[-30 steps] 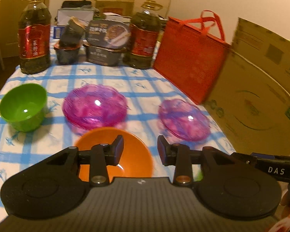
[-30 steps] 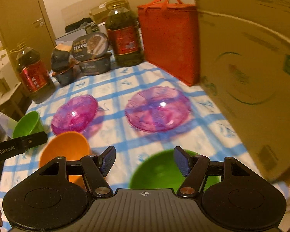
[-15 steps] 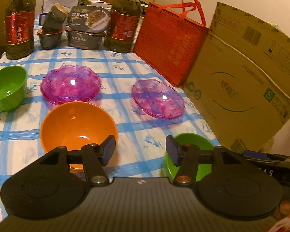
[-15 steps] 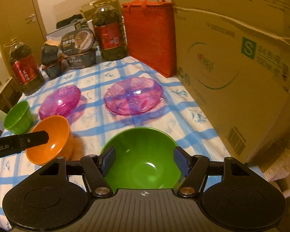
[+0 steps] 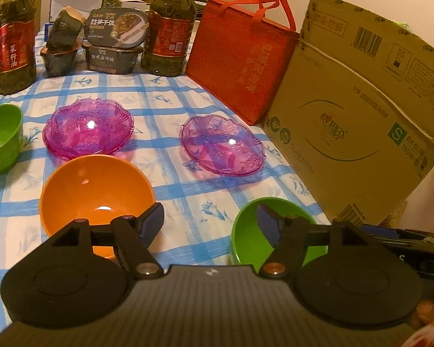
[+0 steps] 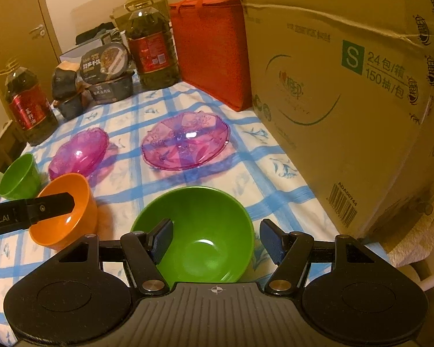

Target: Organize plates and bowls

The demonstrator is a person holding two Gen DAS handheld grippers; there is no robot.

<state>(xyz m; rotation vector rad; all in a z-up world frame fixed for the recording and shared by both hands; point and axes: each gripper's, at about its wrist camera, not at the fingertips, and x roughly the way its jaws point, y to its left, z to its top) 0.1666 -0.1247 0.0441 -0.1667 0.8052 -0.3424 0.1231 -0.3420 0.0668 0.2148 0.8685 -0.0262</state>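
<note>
On the blue-checked tablecloth stand an orange bowl (image 5: 95,185), a large green bowl (image 5: 251,231), a small green bowl (image 5: 0,138) at the far left, and two purple glass plates (image 5: 86,127) (image 5: 221,144). My left gripper (image 5: 209,222) is open and empty, held over the cloth between the orange and large green bowls. My right gripper (image 6: 215,238) is open and empty, its jaws straddling the large green bowl (image 6: 199,231) from above. The orange bowl (image 6: 63,217), the plates (image 6: 185,140) (image 6: 79,151) and the small green bowl (image 6: 18,177) show beyond.
Two oil bottles (image 5: 11,46) (image 5: 169,31), food boxes (image 5: 114,43) and a red bag (image 5: 240,57) line the back. A big cardboard box (image 5: 353,121) stands along the right side. The table's near right edge drops off beside the box (image 6: 413,248).
Both grippers have pulled back toward the near edge, so more of the table shows. The left gripper's jaws have opened wider. The right gripper now sits over the large green bowl.
</note>
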